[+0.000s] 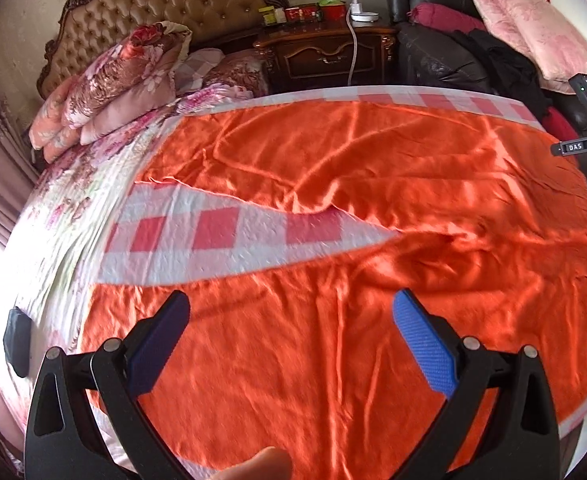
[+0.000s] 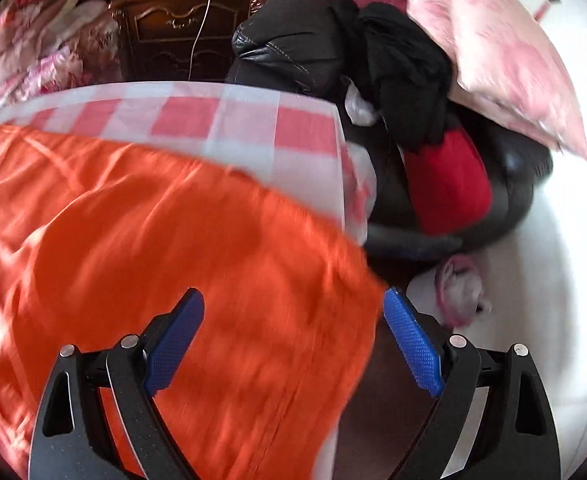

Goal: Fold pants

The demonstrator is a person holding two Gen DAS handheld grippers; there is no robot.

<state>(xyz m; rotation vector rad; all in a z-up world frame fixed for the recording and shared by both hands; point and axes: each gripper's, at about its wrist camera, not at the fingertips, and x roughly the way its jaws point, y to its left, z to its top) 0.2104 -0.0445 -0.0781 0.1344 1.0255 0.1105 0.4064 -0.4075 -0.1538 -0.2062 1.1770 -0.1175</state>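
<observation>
The left gripper [image 1: 291, 312], with black arms and blue ribbed pads, fills the bottom of the left wrist view, its jaws spread wide and holding nothing. Under it, the shiny orange satin pants [image 1: 333, 248] lie spread flat across the centre of the frame on the pink-and-white checked bedspread [image 1: 197, 236], both legs reaching toward the left with a wedge of bedspread between them. In the right wrist view the right gripper [image 2: 293, 308] sits at the bottom, jaws likewise spread and empty, above the pants' edge [image 2: 197, 240] near the bed corner. A dark carved wooden nightstand [image 1: 325, 56] stands at upper centre.
</observation>
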